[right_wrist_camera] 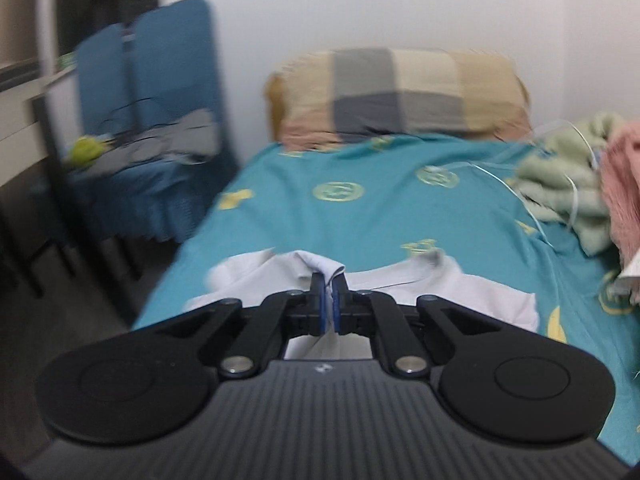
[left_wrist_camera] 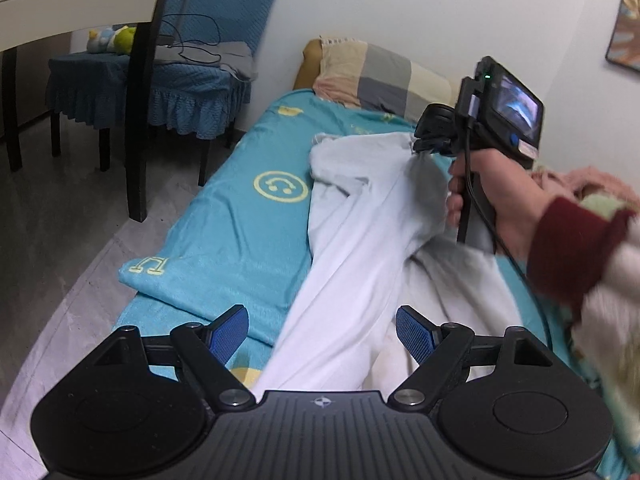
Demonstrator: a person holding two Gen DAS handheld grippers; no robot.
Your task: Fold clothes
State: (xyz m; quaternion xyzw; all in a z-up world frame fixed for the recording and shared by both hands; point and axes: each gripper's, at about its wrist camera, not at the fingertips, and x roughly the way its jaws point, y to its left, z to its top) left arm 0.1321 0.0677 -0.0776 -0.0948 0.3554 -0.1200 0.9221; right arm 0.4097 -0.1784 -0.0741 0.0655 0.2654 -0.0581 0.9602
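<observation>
A pale white garment point(left_wrist_camera: 360, 240) lies stretched along the teal bed cover point(left_wrist_camera: 240, 208). My left gripper point(left_wrist_camera: 322, 338) is open, its blue pads on either side of the garment's near end, not closed on it. My right gripper point(left_wrist_camera: 420, 145) is shut on the garment's far edge and lifts it off the bed. In the right wrist view my right gripper point(right_wrist_camera: 329, 304) is shut on a fold of the white garment point(right_wrist_camera: 440, 288), which hangs over the teal cover point(right_wrist_camera: 380, 208).
A checked pillow point(right_wrist_camera: 400, 92) lies at the head of the bed by the wall. Green and pink clothes point(right_wrist_camera: 580, 192) are piled on the bed's right side. A blue-covered chair point(left_wrist_camera: 160, 76) and a dark table leg point(left_wrist_camera: 140, 120) stand left of the bed.
</observation>
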